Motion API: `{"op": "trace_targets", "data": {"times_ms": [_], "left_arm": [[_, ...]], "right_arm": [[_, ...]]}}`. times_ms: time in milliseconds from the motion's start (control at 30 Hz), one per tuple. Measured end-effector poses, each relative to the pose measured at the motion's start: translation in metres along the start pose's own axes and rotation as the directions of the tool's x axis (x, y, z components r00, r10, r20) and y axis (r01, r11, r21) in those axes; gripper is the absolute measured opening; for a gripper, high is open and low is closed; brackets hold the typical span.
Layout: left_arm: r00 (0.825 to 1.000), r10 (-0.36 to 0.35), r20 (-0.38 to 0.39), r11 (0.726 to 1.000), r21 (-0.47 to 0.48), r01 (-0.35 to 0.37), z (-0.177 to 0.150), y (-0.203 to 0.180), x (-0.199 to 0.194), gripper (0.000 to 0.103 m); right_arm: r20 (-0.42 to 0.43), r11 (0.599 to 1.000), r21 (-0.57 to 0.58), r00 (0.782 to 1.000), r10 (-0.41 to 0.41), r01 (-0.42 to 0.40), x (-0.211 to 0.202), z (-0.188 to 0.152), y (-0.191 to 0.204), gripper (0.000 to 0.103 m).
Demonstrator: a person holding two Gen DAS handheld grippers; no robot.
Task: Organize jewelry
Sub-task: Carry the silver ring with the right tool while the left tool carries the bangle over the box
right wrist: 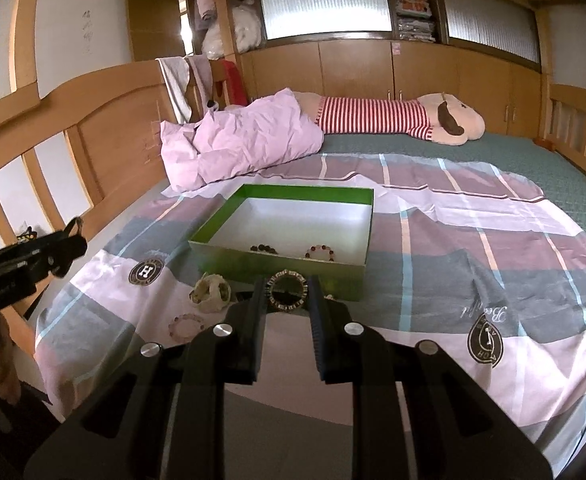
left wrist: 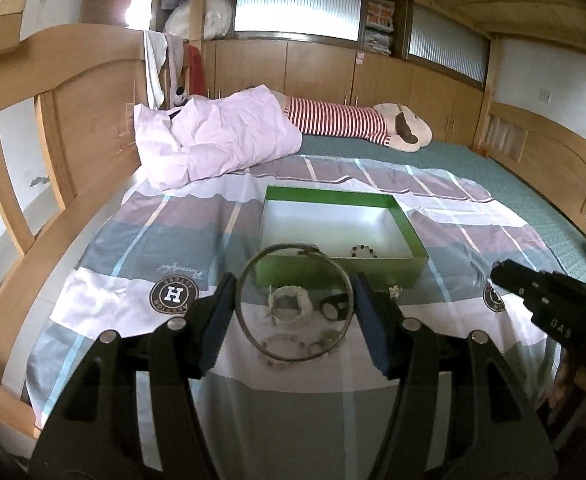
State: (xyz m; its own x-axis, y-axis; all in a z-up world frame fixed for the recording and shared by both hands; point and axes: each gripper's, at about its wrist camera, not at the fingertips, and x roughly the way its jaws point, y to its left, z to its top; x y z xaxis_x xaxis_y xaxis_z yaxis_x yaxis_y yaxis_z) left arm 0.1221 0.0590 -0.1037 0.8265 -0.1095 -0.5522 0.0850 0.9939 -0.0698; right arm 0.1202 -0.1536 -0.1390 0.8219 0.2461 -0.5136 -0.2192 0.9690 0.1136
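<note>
Nearest the left wrist camera, the left gripper has its fingers clamped across a thin metal bangle, lifted off the bed sheet before the green box. Loose bracelets lie under it. The right gripper pinches a dark studded ring bracelet at the box's near wall; open sheet spreads rightward.

Each tool is black, with two long arms and round silver screws on top. The left tool has blue pads inside its tips. The right tool has dark ridged pads just past its screws.
</note>
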Motion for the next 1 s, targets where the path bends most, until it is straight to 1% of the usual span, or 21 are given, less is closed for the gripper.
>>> {"op": "trace_targets", "data": {"times_ms": [200,733,1000], "left_arm": [[1.0,-0.004,0.001,1.0,-0.002,0.004,-0.004,0.001,-0.003,0.058],[0.999,-0.017,-0.03,1.0,0.017,0.018,-0.005,-0.011,0.011,0.059],[0.999,-0.01,-0.036,1.0,0.02,0.01,-0.007,-0.012,0.013,0.059]], "right_arm": [[0.0,1.0,0.001,1.0,0.0,0.0,0.001,0.002,0.001,0.021],[0.004,1.0,0.004,1.0,-0.002,0.002,0.004,0.001,-0.002,0.021],[0.006,1.0,0.003,1.0,0.0,0.0,0.002,-0.001,-0.004,0.021]]}}
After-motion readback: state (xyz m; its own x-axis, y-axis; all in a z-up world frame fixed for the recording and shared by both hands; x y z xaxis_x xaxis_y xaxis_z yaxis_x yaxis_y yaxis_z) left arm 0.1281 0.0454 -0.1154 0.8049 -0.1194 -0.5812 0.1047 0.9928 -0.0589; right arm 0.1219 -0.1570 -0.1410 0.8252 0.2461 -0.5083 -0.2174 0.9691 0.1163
